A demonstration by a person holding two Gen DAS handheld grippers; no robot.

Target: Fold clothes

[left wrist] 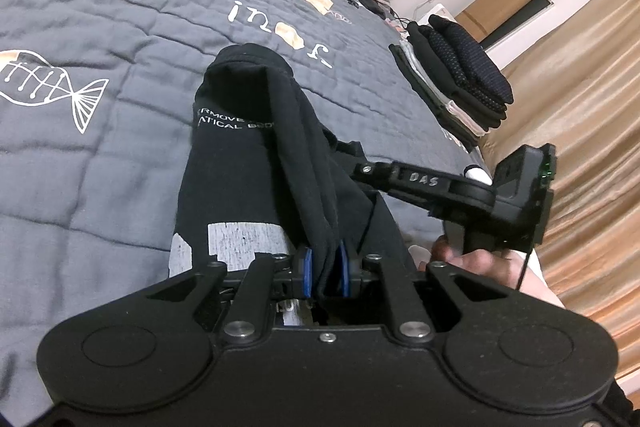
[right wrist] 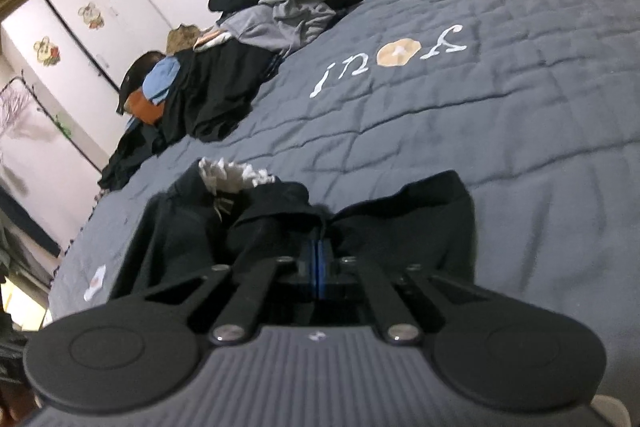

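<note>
A black T-shirt with white print lies bunched lengthwise on the grey quilt. My left gripper is shut on a thick fold of it, with dark cloth filling the gap between the blue pads. My right gripper comes in from the right, held by a hand, and its tips are buried in the shirt's side. In the right wrist view the T-shirt gathers into a pinch at my right gripper, whose blue pads are pressed together on the cloth. A white printed patch shows at the crumpled far edge.
A stack of folded dark clothes sits at the quilt's right edge, beside a tan curtain. A loose pile of unfolded clothes lies along the far left of the bed, with white cabinets behind it.
</note>
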